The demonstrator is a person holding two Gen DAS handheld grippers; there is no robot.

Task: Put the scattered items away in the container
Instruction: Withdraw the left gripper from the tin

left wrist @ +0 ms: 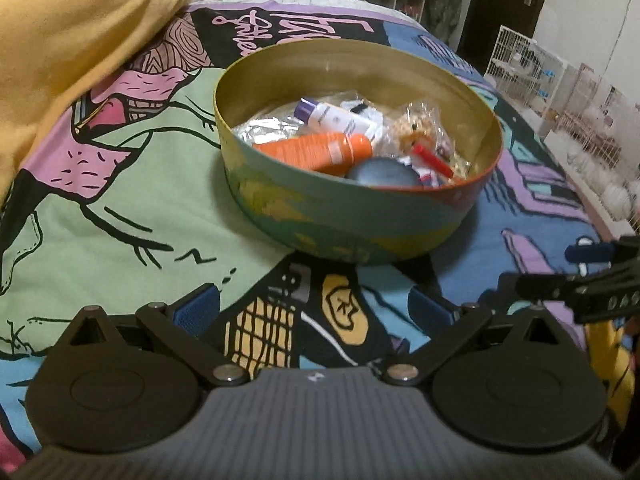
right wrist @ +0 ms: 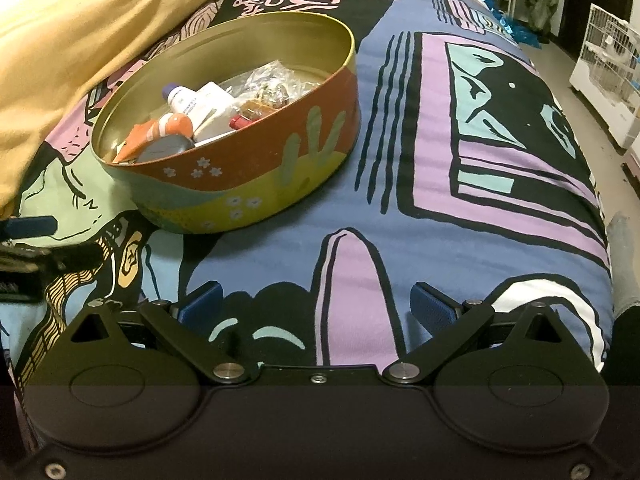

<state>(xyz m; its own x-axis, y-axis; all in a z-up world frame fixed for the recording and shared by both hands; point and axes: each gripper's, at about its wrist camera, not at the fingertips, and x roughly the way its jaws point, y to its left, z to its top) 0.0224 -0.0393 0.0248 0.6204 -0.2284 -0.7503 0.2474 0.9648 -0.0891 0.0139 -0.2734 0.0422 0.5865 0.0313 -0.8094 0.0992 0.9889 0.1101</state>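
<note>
A round painted tin (left wrist: 360, 224) stands on the patterned bedspread, also in the right wrist view (right wrist: 248, 176). It holds an orange tube (left wrist: 316, 151), a white bottle with a purple cap (left wrist: 340, 116), a round dark compact (left wrist: 380, 172), a red lighter (left wrist: 432, 160) and clear plastic packets (left wrist: 424, 124). My left gripper (left wrist: 316, 308) is open and empty, a little short of the tin. My right gripper (right wrist: 318, 300) is open and empty, in front of and to the right of the tin. The right gripper's fingers (left wrist: 592, 252) show at the left view's right edge.
A yellow blanket (left wrist: 80, 40) is heaped at the left behind the tin. The bed's right edge (right wrist: 608, 272) drops to the floor. White wire cages (left wrist: 560, 92) line the wall at the right. Shelves and a dark door (left wrist: 504, 4) stand at the far end.
</note>
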